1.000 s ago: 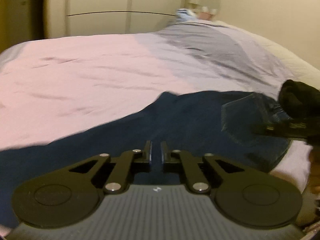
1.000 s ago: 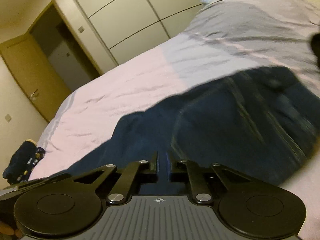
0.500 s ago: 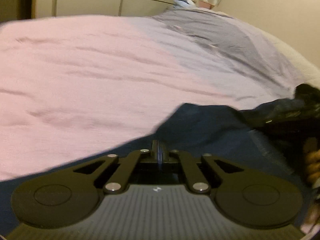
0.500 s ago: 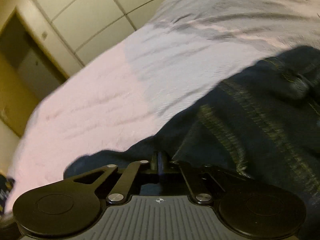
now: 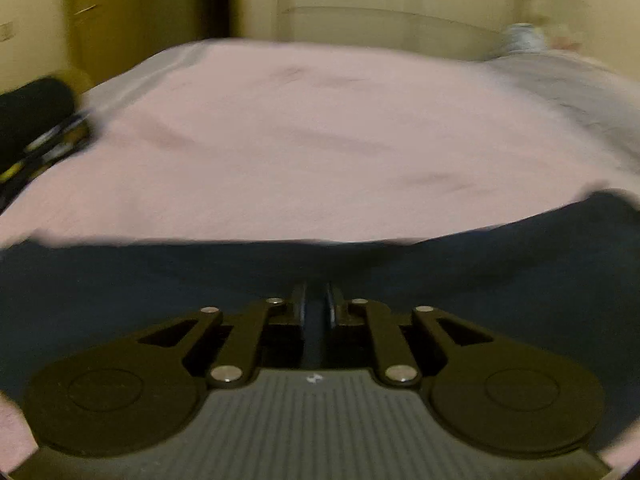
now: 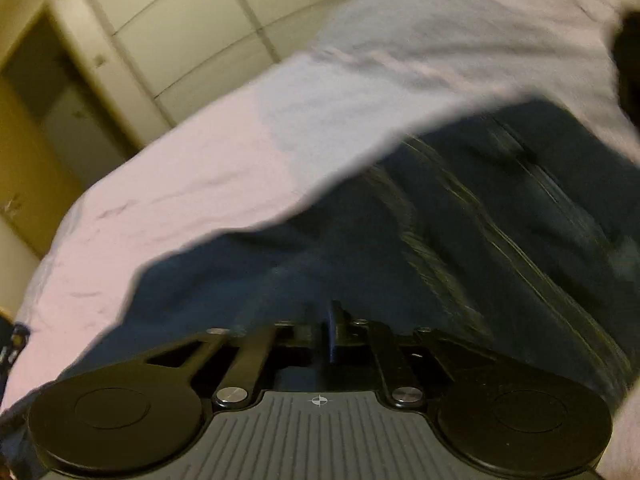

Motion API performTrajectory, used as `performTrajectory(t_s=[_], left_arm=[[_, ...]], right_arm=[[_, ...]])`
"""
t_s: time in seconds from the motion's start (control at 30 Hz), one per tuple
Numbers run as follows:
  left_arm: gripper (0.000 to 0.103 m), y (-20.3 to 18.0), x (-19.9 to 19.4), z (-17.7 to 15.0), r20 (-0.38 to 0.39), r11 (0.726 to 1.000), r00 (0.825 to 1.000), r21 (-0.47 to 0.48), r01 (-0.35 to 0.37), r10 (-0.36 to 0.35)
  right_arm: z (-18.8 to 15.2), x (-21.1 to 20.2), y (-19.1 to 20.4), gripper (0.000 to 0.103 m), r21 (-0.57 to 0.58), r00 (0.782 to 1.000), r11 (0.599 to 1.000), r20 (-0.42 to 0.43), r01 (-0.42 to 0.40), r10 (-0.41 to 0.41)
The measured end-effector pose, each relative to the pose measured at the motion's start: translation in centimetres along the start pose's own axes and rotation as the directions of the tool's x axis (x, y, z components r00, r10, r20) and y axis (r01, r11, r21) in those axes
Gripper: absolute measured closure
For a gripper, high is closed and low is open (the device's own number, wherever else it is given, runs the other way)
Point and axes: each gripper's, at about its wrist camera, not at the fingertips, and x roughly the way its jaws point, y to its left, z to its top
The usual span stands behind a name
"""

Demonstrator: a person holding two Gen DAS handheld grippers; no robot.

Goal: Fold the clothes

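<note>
Dark blue jeans (image 5: 160, 280) lie across the near part of a pink bed sheet (image 5: 320, 140). In the left wrist view my left gripper (image 5: 316, 300) sits low over the jeans, its jaws nearly together with a strip of blue denim pinched in the narrow gap. In the right wrist view the jeans (image 6: 480, 220) show yellow-stitched seams running away to the right. My right gripper (image 6: 333, 316) has its fingers pressed together on a thin fold of the denim, and the jaws are opening by a hair. Both views are blurred by motion.
A dark bundle (image 5: 32, 112) sits at the bed's left edge. White wardrobe doors (image 6: 180, 32) and a wooden door (image 6: 36, 120) stand beyond the bed. A black object (image 6: 630, 60) lies on the grey cover at the far right. A pale blue item (image 5: 524, 38) rests at the bed's far end.
Both grippers dropped lower onto the jeans. The right jaws went from apart to together on denim. The left view swung left, and the right gripper left it.
</note>
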Motion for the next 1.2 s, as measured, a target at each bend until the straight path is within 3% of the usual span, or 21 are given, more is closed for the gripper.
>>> performTrajectory(t_s=[0.03,0.07,0.13,0.2,0.23,0.3,0.4,0.5,0.53,0.57,0.6,0.63,0.67,0.77,0.87,0.97,1.0,1.03,1.13,1.2], left_arm=[[0.1,1.3,0.2,0.1,-0.003,0.999,1.0,-0.045,-0.005,0.004],[0.1,2.2,-0.1,0.3,-0.001,0.997,0.998,-0.049,-0.065,0.065],[0.1,3.9,-0.6,0.6,0.004,0.981,0.982,-0.054,-0.188,0.188],[0.097,5.8,-1.1,0.3,-0.001,0.937,0.937,-0.029,-0.348,0.348],[0.097,7.3,-1.7,0.0,-0.012,0.933,0.935,-0.07,-0.353,0.354],[0.097,10.3,-2.8,-0.6,-0.034,0.918,0.932,-0.163,-0.361,0.36],[0.098,13.9,-4.6,-0.8,-0.027,0.883,0.911,-0.235,-0.406,0.411],[0.094,14.9,-6.8,-1.0,0.028,0.894,0.928,-0.279,-0.35,0.371],[0.091,14.8,-6.6,-1.1,0.024,0.908,0.937,-0.255,-0.331,0.349],[0.09,14.3,-6.1,-1.2,-0.005,0.912,0.933,-0.208,-0.354,0.361],[0.092,13.5,-5.6,-1.4,-0.03,0.905,0.919,-0.167,-0.392,0.392],[0.093,12.7,-5.3,-1.7,-0.047,0.896,0.906,-0.129,-0.424,0.422],[0.093,11.8,-5.8,-2.1,-0.027,0.895,0.902,-0.116,-0.43,0.43],[0.09,10.4,-8.1,-2.3,0.05,0.933,0.937,-0.125,-0.338,0.346],[0.09,9.5,-8.4,-2.4,0.111,0.951,0.947,-0.105,-0.29,0.301],[0.089,10.6,-5.4,-3.1,-0.009,0.944,0.949,-0.107,-0.313,0.314],[0.089,11.2,-4.6,-3.6,-0.049,0.94,0.949,-0.131,-0.316,0.312],[0.089,11.5,-4.9,-3.9,-0.042,0.938,0.953,-0.167,-0.303,0.301],[0.09,11.4,-6.9,-3.7,-0.049,0.931,0.952,-0.199,-0.306,0.303],[0.09,11.6,-8.6,-4.0,-0.061,0.927,0.96,-0.251,-0.279,0.272]], right_arm=[[-0.4,-0.2,-1.0,0.1,0.033,1.0,0.999,-0.007,0.006,-0.006],[-0.5,-1.1,-1.7,0.1,0.062,1.0,0.998,0.006,0.01,-0.01],[-0.6,-3.0,-2.0,0.1,0.032,0.992,0.994,0.06,0.108,-0.11],[-0.5,-4.6,-2.5,0.1,0.028,0.982,0.986,0.084,0.166,-0.168],[-0.5,-5.3,-2.8,0.1,0.035,0.98,0.983,0.081,0.18,-0.182],[-0.6,-6.4,-2.9,0.099,0.007,0.944,0.947,0.075,0.321,-0.32],[-1.1,-8.4,-2.3,0.098,-0.034,0.945,0.95,0.121,0.311,-0.305],[-1.9,-9.0,-0.9,0.092,-0.109,0.952,0.954,0.162,0.279,-0.26],[-2.2,-8.6,-0.6,0.088,-0.124,0.959,0.956,0.142,0.265,-0.247],[-2.6,-8.1,-0.3,0.078,-0.139,0.964,0.958,0.12,0.252,-0.237],[-3.0,-7.0,-0.3,0.073,-0.157,0.96,0.948,0.073,0.278,-0.27],[-3.4,-6.0,-0.2,0.074,-0.175,0.953,0.937,0.029,0.303,-0.303],[-4.0,-6.0,0.1,0.074,-0.198,0.946,0.925,0.042,0.323,-0.321],[-5.1,-7.0,1.5,0.073,-0.265,0.927,0.888,0.096,0.376,-0.364],[-4.9,-7.9,2.0,0.073,-0.275,0.924,0.883,0.162,0.38,-0.347],[-4.2,-7.1,1.2,0.069,-0.262,0.922,0.885,0.147,0.385,-0.358],[-4.4,-6.6,0.8,0.068,-0.272,0.925,0.884,0.095,0.38,-0.369],[-4.7,-6.0,0.4,0.068,-0.281,0.924,0.883,0.046,0.376,-0.379],[-5.4,-7.0,1.2,0.068,-0.285,0.919,0.876,0.057,0.389,-0.389],[-5.8,-8.0,1.6,0.068,-0.268,0.919,0.881,0.054,0.39,-0.39]])
